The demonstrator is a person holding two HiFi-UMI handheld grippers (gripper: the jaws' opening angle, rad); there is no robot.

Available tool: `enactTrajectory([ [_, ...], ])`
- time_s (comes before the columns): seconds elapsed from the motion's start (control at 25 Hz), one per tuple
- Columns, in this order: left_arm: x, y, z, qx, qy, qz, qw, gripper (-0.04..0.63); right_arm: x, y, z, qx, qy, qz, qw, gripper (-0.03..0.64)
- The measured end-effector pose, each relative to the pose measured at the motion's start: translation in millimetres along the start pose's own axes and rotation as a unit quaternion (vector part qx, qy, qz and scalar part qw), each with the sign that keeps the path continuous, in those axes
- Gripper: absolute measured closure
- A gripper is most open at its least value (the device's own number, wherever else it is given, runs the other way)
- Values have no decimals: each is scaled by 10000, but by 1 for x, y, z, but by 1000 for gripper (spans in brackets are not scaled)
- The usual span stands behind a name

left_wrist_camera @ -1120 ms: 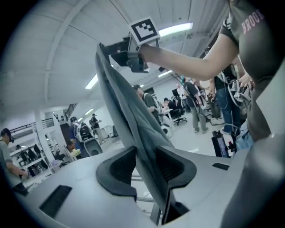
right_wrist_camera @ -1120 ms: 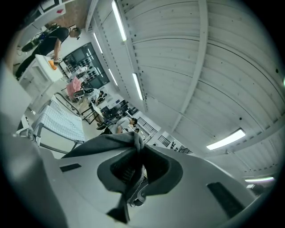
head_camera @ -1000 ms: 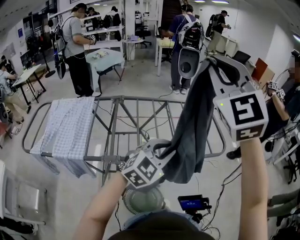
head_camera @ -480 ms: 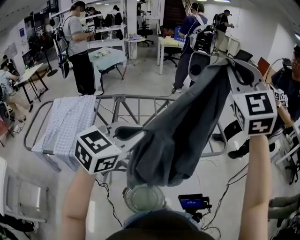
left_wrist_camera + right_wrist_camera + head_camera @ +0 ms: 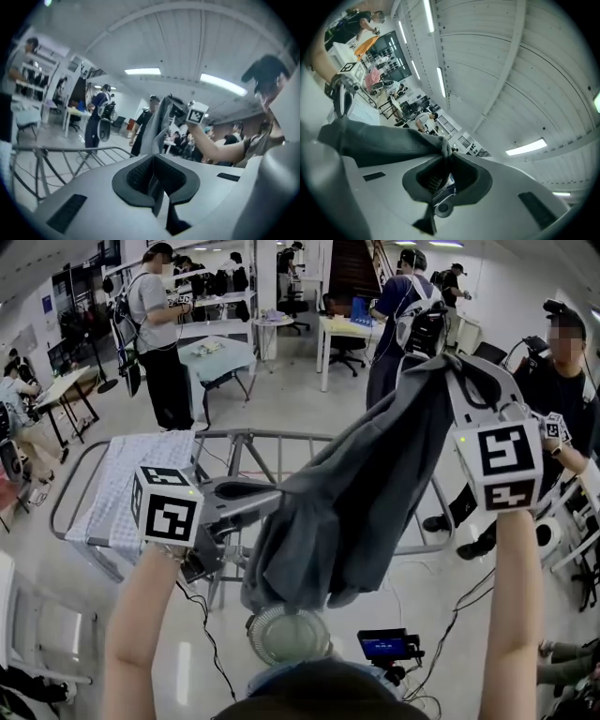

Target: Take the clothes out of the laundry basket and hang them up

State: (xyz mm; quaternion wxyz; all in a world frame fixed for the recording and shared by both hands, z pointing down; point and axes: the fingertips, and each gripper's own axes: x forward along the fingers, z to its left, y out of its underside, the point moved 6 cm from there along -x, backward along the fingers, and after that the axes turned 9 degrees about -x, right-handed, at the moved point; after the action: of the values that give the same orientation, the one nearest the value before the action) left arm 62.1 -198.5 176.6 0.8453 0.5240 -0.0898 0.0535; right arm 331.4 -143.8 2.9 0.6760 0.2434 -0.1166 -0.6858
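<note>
A dark grey garment [image 5: 347, 512] is stretched in the air between my two grippers, above the metal drying rack [image 5: 281, 442]. My right gripper [image 5: 441, 373] is raised at the upper right, shut on the garment's top corner; in the right gripper view the cloth [image 5: 379, 143] bunches into the shut jaws [image 5: 443, 157]. Lower at the left, my left gripper [image 5: 274, 495] is shut on the garment's other edge. The left gripper view shows the jaws [image 5: 157, 183] together and the grey cloth [image 5: 159, 122] running up from them. The round white laundry basket [image 5: 286, 634] stands on the floor below.
A blue-and-white checked shirt [image 5: 131, 484] hangs over the rack's left end. A small device with a blue screen [image 5: 384, 645] and cables lie on the floor beside the basket. People stand behind the rack [image 5: 155, 324], [image 5: 412, 324] and at the right [image 5: 562, 381]. A table [image 5: 211, 357] stands beyond.
My left gripper has risen and swung left, rolling over, with the garment's edge in it. The garment has gone from hanging bunched to spread wide. The right gripper has barely shifted.
</note>
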Motion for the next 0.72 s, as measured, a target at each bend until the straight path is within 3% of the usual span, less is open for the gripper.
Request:
enactTrajectory([
  [0.08,-3,-2,-1,-459,389,-152,9981,581,0,1,2,-143,-21,47,9999,585],
  [0.16,-7,-4,6,-534,241,-259,9979,581,2,1,8,-279,-49,76,9996,584],
  [0.28,-14,-8,30,-56,-887,-237,9958,581,6,3,22,-873,-137,165,9960,584],
  [0.36,-21,-18,44,500,-1910,-68,9803,581,9,4,30,-1225,-221,211,9920,584],
  [0.44,-30,-40,46,1160,-2750,-2,9544,586,12,5,34,-1365,-269,237,9900,584],
  [0.52,-36,-74,45,1845,-3363,-22,9235,588,21,12,31,-1390,-276,269,9895,584],
  [0.6,-33,-115,49,2553,-3998,85,8803,588,38,26,21,-1391,-255,304,9895,584],
  [0.72,-31,-168,51,3437,-4838,309,8043,588,54,39,6,-1376,-241,295,9898,584],
])
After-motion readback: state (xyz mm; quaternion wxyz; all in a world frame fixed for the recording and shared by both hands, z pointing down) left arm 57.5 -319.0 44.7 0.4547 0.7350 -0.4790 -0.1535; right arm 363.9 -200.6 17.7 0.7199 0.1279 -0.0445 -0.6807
